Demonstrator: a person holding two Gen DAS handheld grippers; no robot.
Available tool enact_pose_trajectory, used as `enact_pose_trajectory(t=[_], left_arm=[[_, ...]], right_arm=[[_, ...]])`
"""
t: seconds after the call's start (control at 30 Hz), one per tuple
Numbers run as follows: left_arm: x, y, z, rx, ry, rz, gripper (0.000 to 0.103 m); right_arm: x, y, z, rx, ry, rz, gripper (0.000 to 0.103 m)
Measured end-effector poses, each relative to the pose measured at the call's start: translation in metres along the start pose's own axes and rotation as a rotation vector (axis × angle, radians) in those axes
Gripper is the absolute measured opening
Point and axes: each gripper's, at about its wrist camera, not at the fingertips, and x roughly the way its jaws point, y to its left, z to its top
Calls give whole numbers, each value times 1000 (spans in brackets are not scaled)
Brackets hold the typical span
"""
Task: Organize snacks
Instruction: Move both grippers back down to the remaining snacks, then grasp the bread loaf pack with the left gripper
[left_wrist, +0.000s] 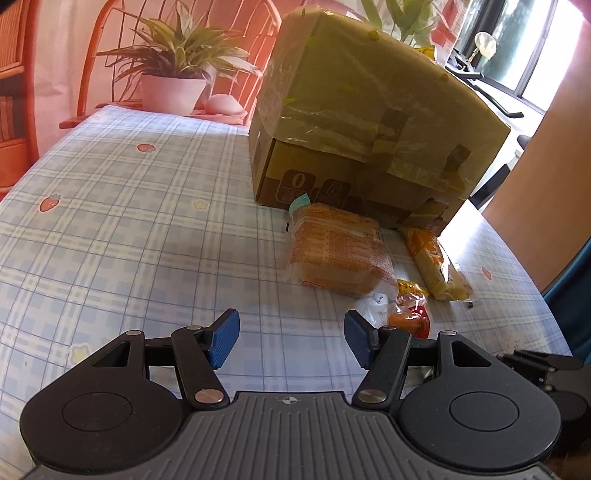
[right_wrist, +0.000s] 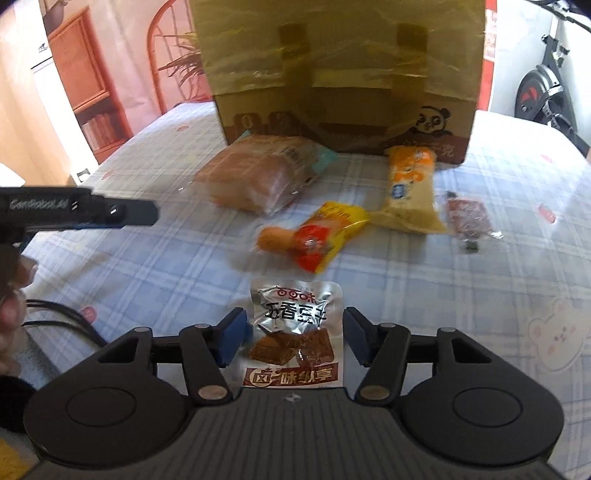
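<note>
A silver dried-tofu packet (right_wrist: 295, 332) sits between the blue pads of my right gripper (right_wrist: 293, 332), which touch both its edges; the gripper is shut on it just above the cloth. Beyond lie a red-and-yellow sausage packet (right_wrist: 317, 236), a bread packet (right_wrist: 258, 177), a long orange-and-cream packet (right_wrist: 410, 184) and a small dark red packet (right_wrist: 467, 216). Behind them stands a taped cardboard box (right_wrist: 340, 74). My left gripper (left_wrist: 291, 336) hangs open over bare cloth, with the bread packet (left_wrist: 332, 254) and sausage packet (left_wrist: 410, 314) ahead to its right and the box (left_wrist: 369, 110) beyond.
A blue checked tablecloth (left_wrist: 129, 221) covers the table. A printed backdrop with a potted plant (left_wrist: 173, 74) stands behind. An exercise bike (right_wrist: 546, 85) is at the far right. A hand (right_wrist: 14, 295) and black cables (right_wrist: 55, 317) show at the left.
</note>
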Motion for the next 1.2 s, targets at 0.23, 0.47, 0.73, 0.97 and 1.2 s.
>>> enact_pose_trajectory(t=[0.23, 0.47, 0.73, 0.97, 1.2], left_arm=[[3, 0, -1, -9, 7, 3, 70], [14, -5, 11, -5, -9, -37, 84], [49, -27, 49, 35, -27, -95, 90], [86, -48, 58, 155, 37, -56, 92], [101, -58, 57, 226, 56, -13, 94]], right_arm=[[-1, -33, 1, 32, -42, -80, 60], [1, -32, -4, -7, -66, -97, 61], [0, -37, -6, 13, -82, -70, 61], [-2, -39, -7, 21, -91, -58, 61], [-1, -39, -6, 19, -89, -57, 61]])
